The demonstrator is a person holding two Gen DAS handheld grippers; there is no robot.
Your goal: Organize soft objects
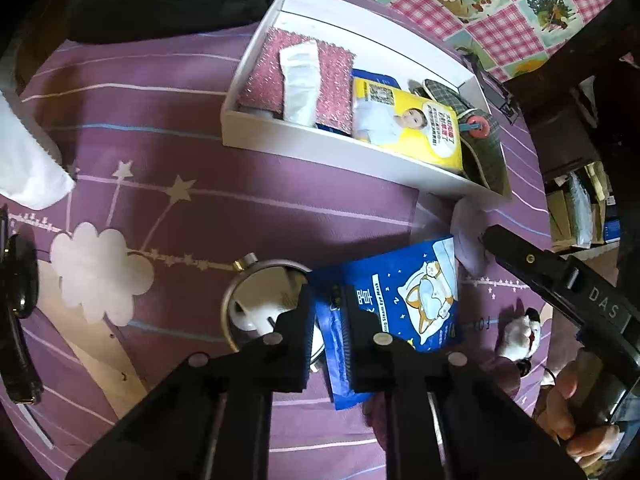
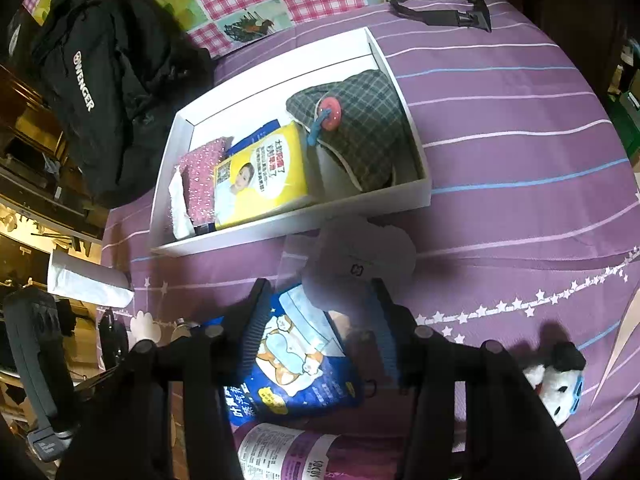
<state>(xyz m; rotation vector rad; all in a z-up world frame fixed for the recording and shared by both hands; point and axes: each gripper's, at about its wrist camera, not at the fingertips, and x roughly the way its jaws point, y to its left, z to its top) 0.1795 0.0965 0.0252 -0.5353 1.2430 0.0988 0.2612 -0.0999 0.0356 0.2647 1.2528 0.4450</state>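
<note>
Lying on the purple star-printed bedspread (image 1: 168,128) at the far left is a white folded cloth (image 1: 24,160); a round mirror (image 1: 256,300) is seen further right, just beside the left gripper (image 1: 330,320); its jaws are nearly closed, and the creased edge of the blue eye-mask packet (image 1: 420,300) is pinched between them. Beyond, the white box (image 1: 320,148) is seen holding a pink glittery pad (image 1: 264,76), a yellow packet (image 1: 404,128) and a plaid slipper (image 1: 484,152), side by side. In the right wrist view, the right gripper (image 2: 320,332) is held about half open over the same packet; its fingers straddle the packet, and contact cannot be told. A pale cloud-shaped cloth (image 2: 364,256) lies between packet and box; a small black-and-white plush (image 2: 560,384) lies well to the right.
</note>
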